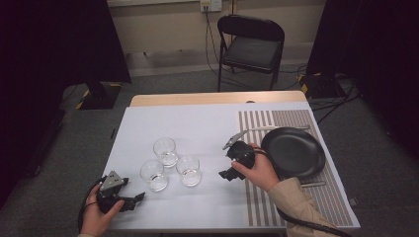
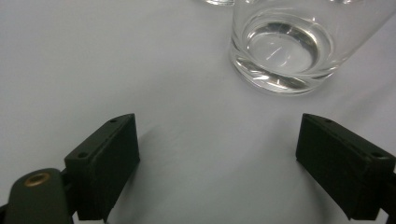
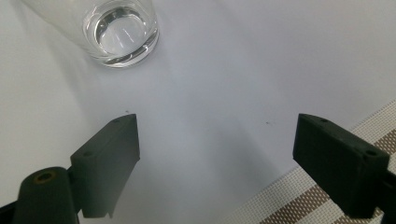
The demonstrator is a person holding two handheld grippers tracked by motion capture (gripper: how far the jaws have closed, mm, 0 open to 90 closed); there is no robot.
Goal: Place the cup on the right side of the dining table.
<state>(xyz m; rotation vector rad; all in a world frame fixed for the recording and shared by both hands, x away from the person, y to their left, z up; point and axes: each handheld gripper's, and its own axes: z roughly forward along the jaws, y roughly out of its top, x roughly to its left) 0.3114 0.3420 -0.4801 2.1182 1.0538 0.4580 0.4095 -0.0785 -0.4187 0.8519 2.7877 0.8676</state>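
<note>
Both grippers, left (image 1: 132,199) and right (image 1: 228,159), stood wide open and empty beside three close-set glasses (image 1: 170,165) mid-table; a careless reach risked knocking one glass into its neighbours.

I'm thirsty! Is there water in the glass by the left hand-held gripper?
Empty. The glass stands upright, and its clear bottom shows through with no liquid line.

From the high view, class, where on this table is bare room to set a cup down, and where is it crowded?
Free: the white sheet behind the three glasses, and its near edge between both grippers. Crowded: the glass cluster and the striped mat with the black plate.
</note>
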